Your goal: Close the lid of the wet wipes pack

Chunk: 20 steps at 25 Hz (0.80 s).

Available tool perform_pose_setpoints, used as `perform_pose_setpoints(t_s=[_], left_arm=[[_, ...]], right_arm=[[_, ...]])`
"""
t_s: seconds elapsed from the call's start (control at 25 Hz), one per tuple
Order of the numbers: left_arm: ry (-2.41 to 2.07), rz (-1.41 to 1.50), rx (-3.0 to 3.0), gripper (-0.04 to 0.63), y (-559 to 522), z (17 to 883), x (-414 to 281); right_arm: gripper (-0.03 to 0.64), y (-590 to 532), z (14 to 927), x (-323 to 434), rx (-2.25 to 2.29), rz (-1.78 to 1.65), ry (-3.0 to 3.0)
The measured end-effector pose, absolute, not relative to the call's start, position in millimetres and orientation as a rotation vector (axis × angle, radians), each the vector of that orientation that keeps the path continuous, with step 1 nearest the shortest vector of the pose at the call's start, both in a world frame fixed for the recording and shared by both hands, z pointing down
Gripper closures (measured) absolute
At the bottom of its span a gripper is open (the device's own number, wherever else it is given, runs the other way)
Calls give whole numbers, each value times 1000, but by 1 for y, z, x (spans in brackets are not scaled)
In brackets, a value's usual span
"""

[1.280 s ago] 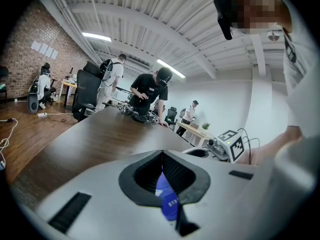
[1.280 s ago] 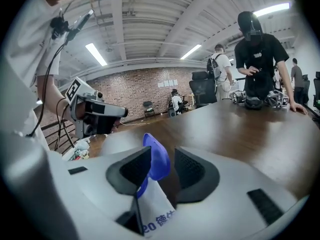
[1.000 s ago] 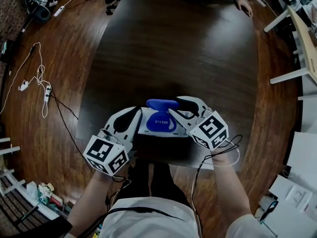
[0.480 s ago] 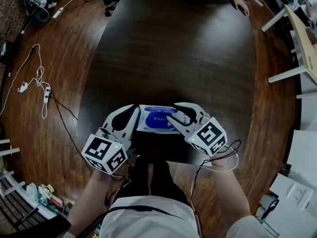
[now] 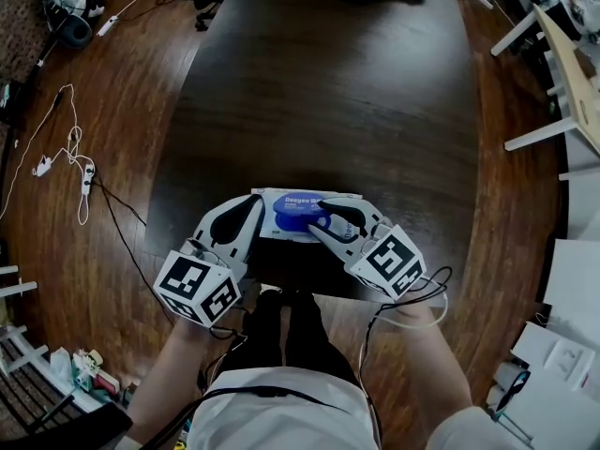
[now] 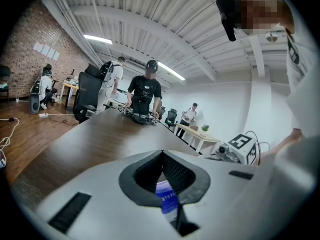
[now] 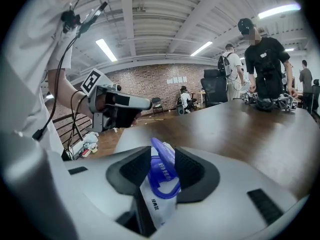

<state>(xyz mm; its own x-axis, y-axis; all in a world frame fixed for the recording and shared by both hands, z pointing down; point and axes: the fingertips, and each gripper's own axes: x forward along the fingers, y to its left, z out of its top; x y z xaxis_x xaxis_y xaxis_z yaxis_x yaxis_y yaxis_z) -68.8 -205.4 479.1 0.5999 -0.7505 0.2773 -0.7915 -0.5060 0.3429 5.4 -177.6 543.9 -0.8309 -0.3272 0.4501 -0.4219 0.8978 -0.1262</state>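
Observation:
The white wet wipes pack lies near the front edge of the dark table. Its blue lid is folded down, almost flat on the pack. My left gripper is shut on the pack's left end, and a strip of the pack shows behind its touching tips. From the right, my right gripper reaches over the pack. In the right gripper view its pads close on the blue lid, which is slightly raised above the white pack.
The table edge runs just below both grippers. Cables trail on the wooden floor at the left. White furniture stands at the right. People work at the table's far end, and one person leans over it.
A second ago the blue lid stood open above the pack; now it is folded down. My right gripper moved down and left with it. The left gripper barely moved.

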Motion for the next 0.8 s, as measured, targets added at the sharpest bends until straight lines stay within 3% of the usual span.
perform_pose_setpoints(t_s=[0.8], left_arm=[[-1212,129,2402,592,-187,479,-73]], right_arm=[[486,-148,569,-8,502,357,-2562]])
